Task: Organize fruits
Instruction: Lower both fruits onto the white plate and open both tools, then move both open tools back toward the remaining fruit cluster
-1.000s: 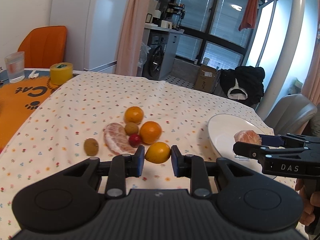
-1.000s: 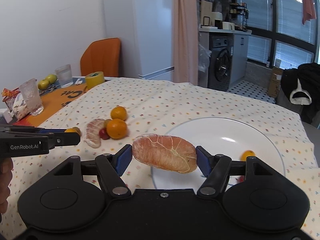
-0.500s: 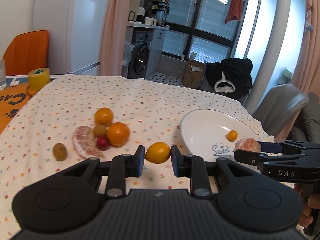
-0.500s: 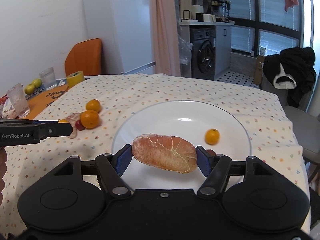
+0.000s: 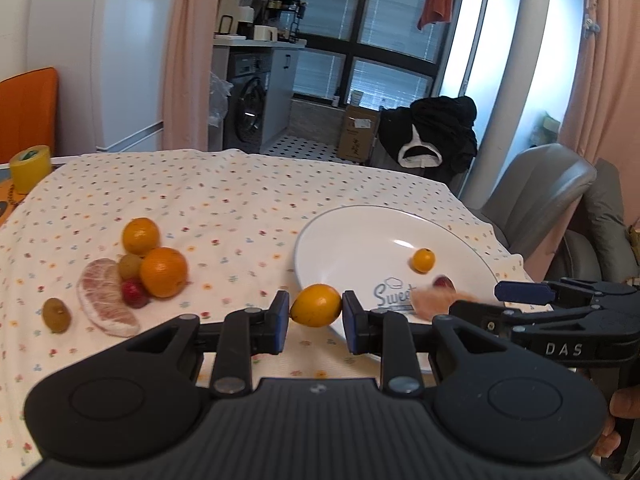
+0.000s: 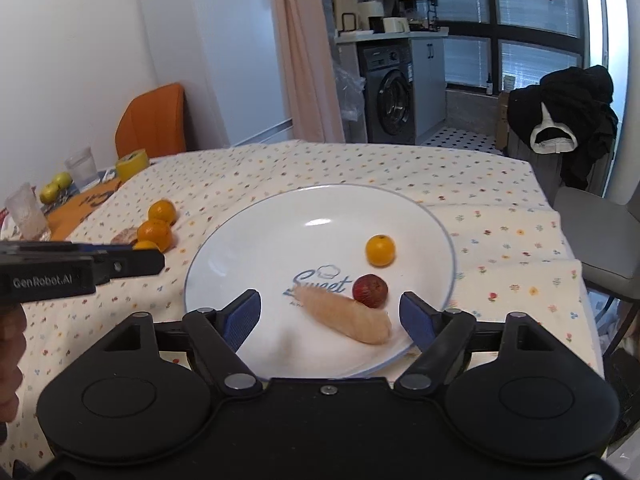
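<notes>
Right claw (image 6: 330, 314) has just let go: half a second ago it was clamped on the peeled pomelo segment (image 6: 346, 316), now its blue pads stand wide apart and the segment lies on the white plate (image 6: 256, 232), slightly motion-blurred, so probably still settling. That reads as one more fruit delivered; right claw free for the next pick.

Segment sits at about 6 o'clock on the plate, touching or just beside the red fruit (image 6: 370, 290), with the small orange citrus (image 6: 380, 250) further in toward 2 o'clock. Its long axis runs diagonally in the right wrist view, from 10 o'clock to 4 o'clock, fatter end toward 4; it lies flat, not on edge.

Left claw (image 5: 316, 316) is narrow, gripping a small yellow-orange citrus (image 5: 316, 306) across its width, held above the tabletop (image 5: 240, 200) just at the plate's near-left rim. Compared with a second ago the plate is much nearer in the left view, so that fruit looks next to go down.

Left on the cloth, at 9 o'clock from the plate: two oranges (image 5: 163, 272), another pomelo piece (image 5: 105, 296), a few small fruits. Plenty remaining, task roughly at the midpoint.
</notes>
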Tool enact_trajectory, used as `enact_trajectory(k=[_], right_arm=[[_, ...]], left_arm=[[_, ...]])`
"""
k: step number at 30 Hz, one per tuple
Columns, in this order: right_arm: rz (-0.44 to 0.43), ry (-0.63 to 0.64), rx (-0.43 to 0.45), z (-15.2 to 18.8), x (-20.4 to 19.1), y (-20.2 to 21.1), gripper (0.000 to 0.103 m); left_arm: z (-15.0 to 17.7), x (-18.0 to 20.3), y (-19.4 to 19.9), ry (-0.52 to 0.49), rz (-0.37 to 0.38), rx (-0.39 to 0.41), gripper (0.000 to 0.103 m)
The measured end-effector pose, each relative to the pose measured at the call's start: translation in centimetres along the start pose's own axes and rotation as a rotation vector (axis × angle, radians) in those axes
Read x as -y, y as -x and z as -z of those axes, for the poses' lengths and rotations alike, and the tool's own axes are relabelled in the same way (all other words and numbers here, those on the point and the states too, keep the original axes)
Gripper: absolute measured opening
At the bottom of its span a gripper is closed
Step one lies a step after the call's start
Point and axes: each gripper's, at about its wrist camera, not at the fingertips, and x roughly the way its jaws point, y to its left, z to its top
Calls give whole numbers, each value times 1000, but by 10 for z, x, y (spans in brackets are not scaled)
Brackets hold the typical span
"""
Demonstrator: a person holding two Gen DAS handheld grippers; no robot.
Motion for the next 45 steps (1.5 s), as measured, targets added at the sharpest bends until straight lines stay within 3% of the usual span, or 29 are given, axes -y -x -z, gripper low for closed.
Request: enact_trajectory(k=[10, 16, 32, 45], right_arm=[[11, -43, 23, 4, 14, 7, 76], [13, -53, 26, 6, 15, 7, 76], [-14, -23, 39, 1, -13, 8, 85], [-56, 7, 37, -3, -44, 4, 90]], left_arm=[[-2, 18, -10, -11, 51, -10, 30], [-1, 12, -7, 0, 31, -20, 33], [2, -33, 27, 78, -75, 24, 75], [11, -63, 50, 119, -135, 33, 81]])
